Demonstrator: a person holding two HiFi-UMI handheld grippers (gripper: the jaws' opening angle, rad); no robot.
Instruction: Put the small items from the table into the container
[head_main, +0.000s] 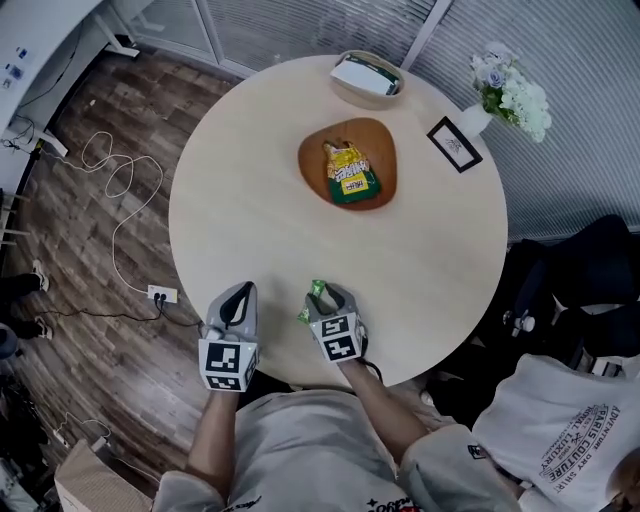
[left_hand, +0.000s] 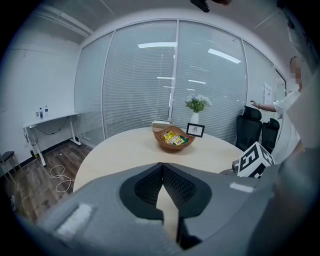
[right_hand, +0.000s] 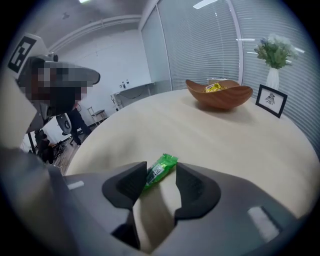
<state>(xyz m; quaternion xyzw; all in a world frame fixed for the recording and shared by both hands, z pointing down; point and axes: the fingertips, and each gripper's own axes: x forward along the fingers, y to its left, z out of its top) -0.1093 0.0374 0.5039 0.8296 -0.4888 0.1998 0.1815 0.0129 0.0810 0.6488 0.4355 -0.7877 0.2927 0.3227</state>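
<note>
While the left gripper is closed, right gripper's parted jaws flank the green packet lengthwise.

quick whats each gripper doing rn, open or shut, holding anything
Left gripper: shut, empty.
Right gripper: open, green packet between its jaws on the table, not clamped.

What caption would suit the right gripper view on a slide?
Right gripper, jaws apart, with a green packet between them on the table; the bowl stands beyond.
</note>
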